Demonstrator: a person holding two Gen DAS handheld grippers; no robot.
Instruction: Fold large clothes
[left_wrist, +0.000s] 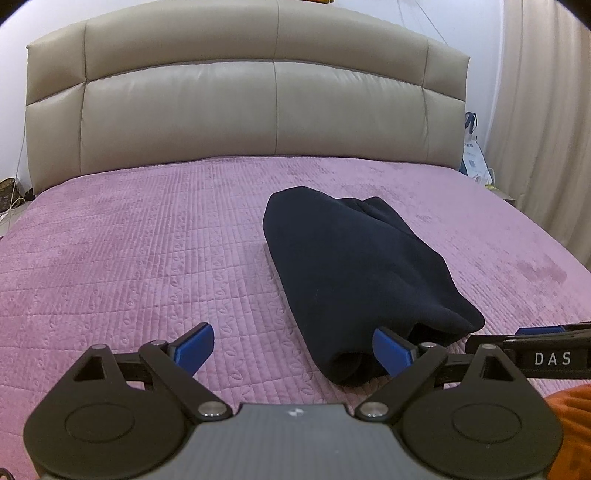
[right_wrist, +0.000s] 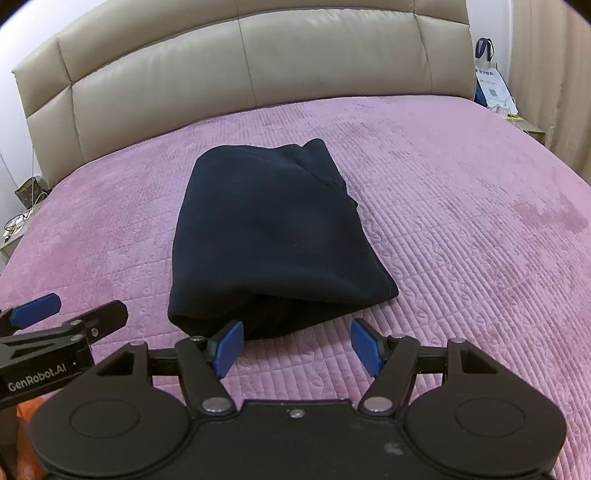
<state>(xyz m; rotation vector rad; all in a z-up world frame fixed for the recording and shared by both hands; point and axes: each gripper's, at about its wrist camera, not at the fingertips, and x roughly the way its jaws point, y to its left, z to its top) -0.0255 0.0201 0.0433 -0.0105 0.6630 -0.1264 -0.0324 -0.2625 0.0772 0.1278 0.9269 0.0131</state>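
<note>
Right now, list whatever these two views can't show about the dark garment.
- Folded dark garment, both views: its type and inner layers, hidden by the top fold.
- Its near edge, left wrist view: partly behind a blue pad.
- Bag print, right wrist view: too small.

On the pink quilt (right_wrist: 461, 229) with stitched lines and leaf pattern lies a dark navy garment (right_wrist: 273, 229), below the beige headboard (right_wrist: 258, 62); gripper pads (right_wrist: 229, 345) are blue.
</note>
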